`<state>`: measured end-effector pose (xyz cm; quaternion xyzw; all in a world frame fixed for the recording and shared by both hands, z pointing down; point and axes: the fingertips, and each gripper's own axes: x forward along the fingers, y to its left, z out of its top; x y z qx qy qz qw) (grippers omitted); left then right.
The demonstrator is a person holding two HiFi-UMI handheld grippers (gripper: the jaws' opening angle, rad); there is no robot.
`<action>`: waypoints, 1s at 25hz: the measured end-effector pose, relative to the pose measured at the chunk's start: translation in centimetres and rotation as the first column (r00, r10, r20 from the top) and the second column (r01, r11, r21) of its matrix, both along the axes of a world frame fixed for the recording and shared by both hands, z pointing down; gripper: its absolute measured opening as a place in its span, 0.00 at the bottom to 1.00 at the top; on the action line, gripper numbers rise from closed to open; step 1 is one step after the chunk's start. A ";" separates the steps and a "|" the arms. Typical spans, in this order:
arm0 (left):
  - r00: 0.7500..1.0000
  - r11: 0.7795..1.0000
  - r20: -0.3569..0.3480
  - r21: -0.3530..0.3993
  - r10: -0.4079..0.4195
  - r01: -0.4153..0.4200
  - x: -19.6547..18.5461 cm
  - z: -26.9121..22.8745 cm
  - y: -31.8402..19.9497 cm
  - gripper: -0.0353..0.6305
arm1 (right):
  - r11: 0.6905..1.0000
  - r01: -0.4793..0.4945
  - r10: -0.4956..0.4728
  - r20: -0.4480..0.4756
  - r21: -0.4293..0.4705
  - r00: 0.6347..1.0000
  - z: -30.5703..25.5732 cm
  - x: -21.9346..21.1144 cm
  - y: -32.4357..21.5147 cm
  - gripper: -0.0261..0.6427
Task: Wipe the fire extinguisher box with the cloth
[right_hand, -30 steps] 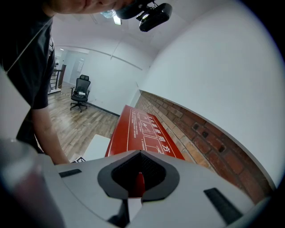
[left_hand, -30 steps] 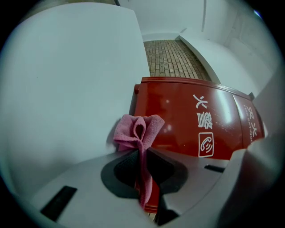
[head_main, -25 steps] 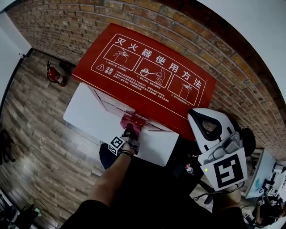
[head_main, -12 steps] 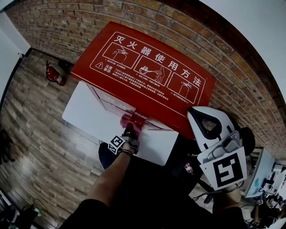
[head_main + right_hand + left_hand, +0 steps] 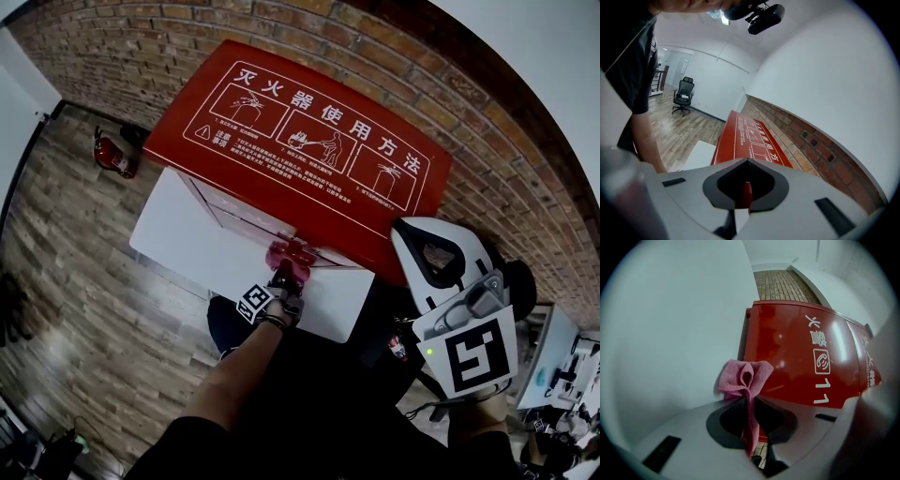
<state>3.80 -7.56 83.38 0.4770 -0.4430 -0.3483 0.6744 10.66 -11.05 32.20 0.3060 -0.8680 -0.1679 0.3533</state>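
Left gripper: jaws clamped on pink cloth, frame centre, at lower edge of fire extinguisher box; box long axis upper left to right; right gripper closed, empty, lower right, farther off

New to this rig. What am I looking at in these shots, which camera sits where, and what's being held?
There is no robot here. A person holds a hand tool with tongs in each hand. One picture comes from a camera on the person's head, looking steeply down. The other two come from cameras riding on each tool, looking along its tongs.

Below stands a red fire extinguisher box against a brick wall. A white panel lies at its front, and a small extinguisher stands on the wood floor.

The left tongs are clamped on a pink cloth, held where the red box meets the white panel. The right tongs are shut and empty, off to the side of the box.
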 end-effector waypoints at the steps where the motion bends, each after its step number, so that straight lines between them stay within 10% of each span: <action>1: 1.000 1.000 -0.006 0.000 0.007 -0.007 0.5 0.0 0.1 0.14 | 1.000 -0.001 0.001 0.001 0.002 1.000 0.0 0.0 0.0 0.07; 25: 0.987 1.000 -0.159 0.022 0.005 -0.001 4.1 -5.0 1.2 0.14 | 1.000 -0.014 0.014 0.001 0.015 1.000 0.1 0.1 0.0 0.07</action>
